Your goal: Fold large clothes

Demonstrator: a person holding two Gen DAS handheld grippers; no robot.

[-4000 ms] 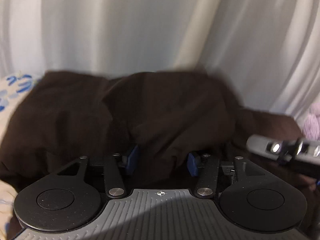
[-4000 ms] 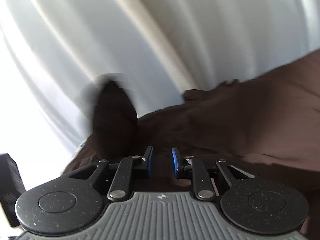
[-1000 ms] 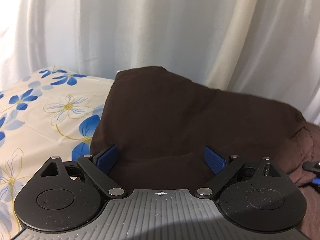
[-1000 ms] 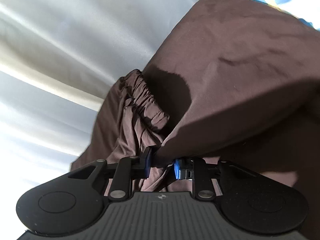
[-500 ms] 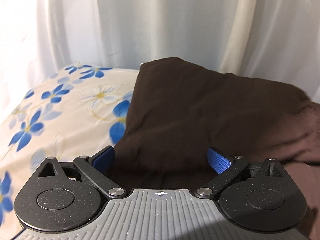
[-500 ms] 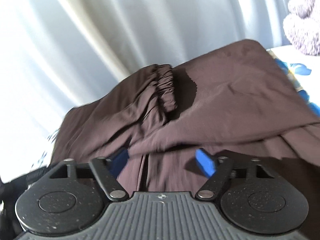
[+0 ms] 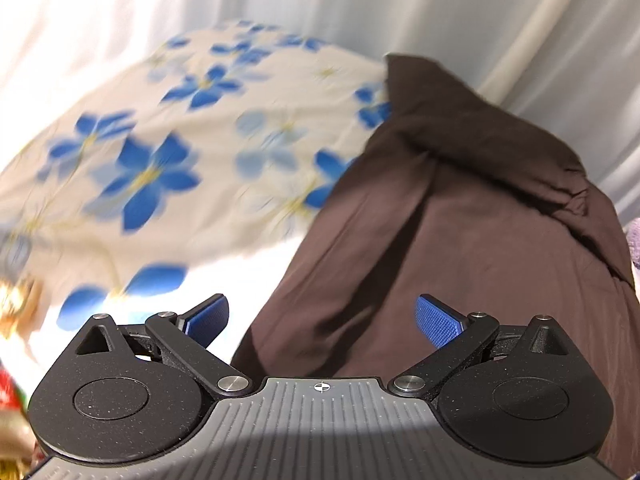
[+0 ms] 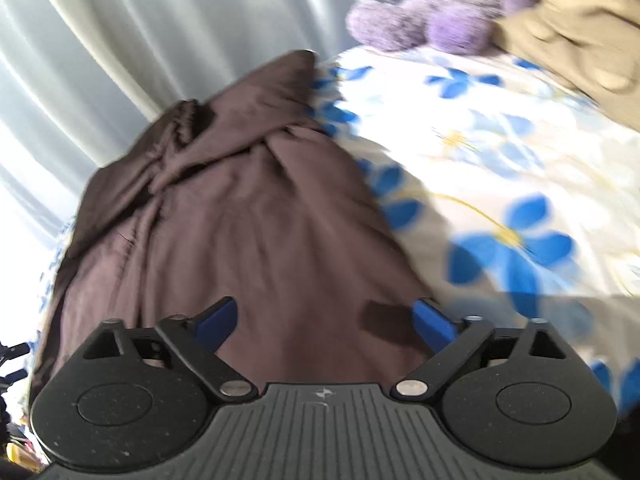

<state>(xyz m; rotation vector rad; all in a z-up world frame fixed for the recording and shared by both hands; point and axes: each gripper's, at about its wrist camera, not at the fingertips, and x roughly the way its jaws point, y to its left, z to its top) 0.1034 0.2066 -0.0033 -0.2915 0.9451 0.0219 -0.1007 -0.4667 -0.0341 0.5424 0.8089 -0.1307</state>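
Garment (image 7: 460, 232), dark brown, lies flat on the bed (image 7: 168, 152) with its far end turned back toward the curtain (image 7: 500, 12) in a thick rumpled band; gathered elastic part (image 8: 184, 120) shows at that far end in the right wrist view. Long axis runs straight away from both grippers, near edge under the fingers, far fold well ahead. Left gripper (image 7: 322, 320) spread wide, nothing pinched, blue pads clear of the cloth; garment sits ahead and to its right, its left side edge passing between the fingers, floral sheet off to the left. Right gripper (image 8: 324, 318) also spread, nothing between the pads pressed; garment is ahead and to its left, right side edge just inside its right finger, sheet and a purple plush toy (image 8: 432, 12) beyond to the right. So each gripper is nearest its own near corner; neither clearly closer. Likely next fold takes those near corners forward along the long axis. Both views motion-blurred, exact hem contact unclear.
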